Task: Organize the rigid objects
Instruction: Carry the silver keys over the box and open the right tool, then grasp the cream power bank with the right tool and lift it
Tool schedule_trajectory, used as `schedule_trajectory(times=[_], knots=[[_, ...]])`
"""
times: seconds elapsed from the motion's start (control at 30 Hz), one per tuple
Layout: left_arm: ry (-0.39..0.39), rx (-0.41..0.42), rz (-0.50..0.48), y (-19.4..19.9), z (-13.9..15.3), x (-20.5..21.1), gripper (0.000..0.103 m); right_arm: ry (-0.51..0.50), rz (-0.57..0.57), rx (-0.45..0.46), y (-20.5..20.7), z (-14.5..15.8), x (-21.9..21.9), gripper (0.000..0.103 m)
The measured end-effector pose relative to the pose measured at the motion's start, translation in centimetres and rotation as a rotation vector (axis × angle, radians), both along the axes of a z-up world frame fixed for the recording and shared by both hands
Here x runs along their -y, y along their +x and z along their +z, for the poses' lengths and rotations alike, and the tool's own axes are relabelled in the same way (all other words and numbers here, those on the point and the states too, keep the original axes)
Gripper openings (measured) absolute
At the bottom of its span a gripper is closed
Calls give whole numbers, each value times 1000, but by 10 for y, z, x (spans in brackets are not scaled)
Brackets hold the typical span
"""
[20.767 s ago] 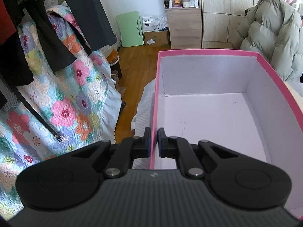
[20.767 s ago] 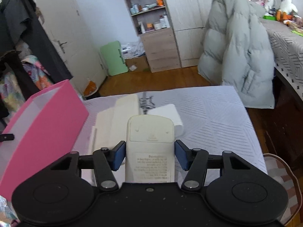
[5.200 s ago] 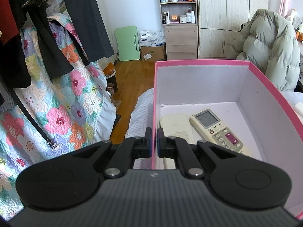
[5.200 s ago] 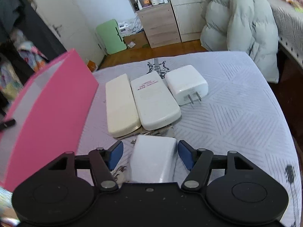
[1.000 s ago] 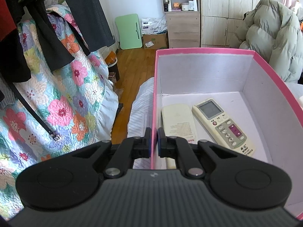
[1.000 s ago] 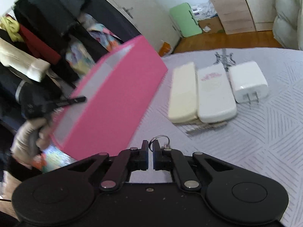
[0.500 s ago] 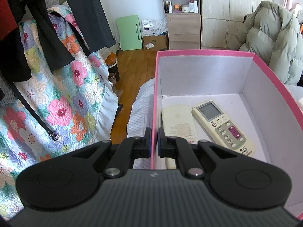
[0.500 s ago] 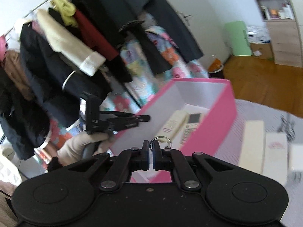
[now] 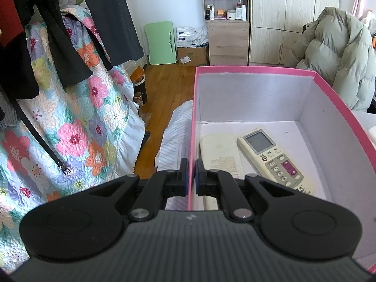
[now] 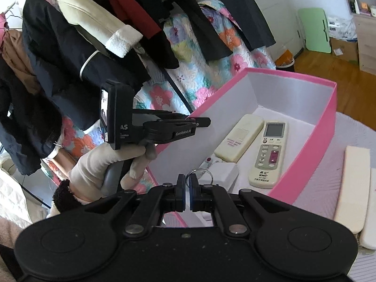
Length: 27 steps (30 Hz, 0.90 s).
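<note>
Metal key ring [image 10: 199, 175] pinched in right gripper [image 10: 186, 183] jaws.

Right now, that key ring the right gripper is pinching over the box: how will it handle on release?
The key ring is thin bare metal, so probably light and slippery between the right gripper pads. It likely swings while carried. Dropped into the pink box, it may bounce or roll on edge before settling.

Bright daylight, sharp focus, fisheye-bent edges.
</note>
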State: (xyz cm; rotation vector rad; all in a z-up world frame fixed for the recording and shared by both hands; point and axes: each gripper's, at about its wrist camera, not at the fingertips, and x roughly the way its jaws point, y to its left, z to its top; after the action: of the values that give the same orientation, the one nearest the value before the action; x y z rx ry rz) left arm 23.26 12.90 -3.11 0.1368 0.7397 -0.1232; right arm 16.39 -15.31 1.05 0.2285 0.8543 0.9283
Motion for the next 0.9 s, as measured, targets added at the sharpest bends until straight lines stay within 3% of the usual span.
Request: schedule_trajectory(times=[0.17, 0.33, 0.47, 0.53, 0.57, 0.6, 0.7, 0.8, 0.9], knots=[[-5, 1, 2, 0, 0, 0, 4, -7, -3, 30, -5, 7, -6, 6], [-5, 4, 1, 0, 0, 1, 4, -49, -42, -4, -4, 2, -7, 6], [-8, 5, 1, 1, 0, 2, 4, -70, -82, 53, -8, 5, -4, 10], [-6, 5, -1, 1, 0, 2, 4, -55, -154, 96, -10, 8, 13, 18], [-6, 5, -1, 1, 0, 2, 4, -65, -204, 106, -8, 8, 22, 28], [-7, 5, -2, 1, 0, 2, 4, -92, -271, 116, -5, 7, 33, 32], [-4, 4, -3, 1, 0, 2, 4, -235, -423, 138, 8, -1, 61, 33], [-4, 6, -4, 1, -1, 2, 4, -390, -456, 147, 24, -15, 74, 42], [-12, 12, -3, 1, -1, 2, 4, -481, -451, 123, 44, -34, 76, 48]])
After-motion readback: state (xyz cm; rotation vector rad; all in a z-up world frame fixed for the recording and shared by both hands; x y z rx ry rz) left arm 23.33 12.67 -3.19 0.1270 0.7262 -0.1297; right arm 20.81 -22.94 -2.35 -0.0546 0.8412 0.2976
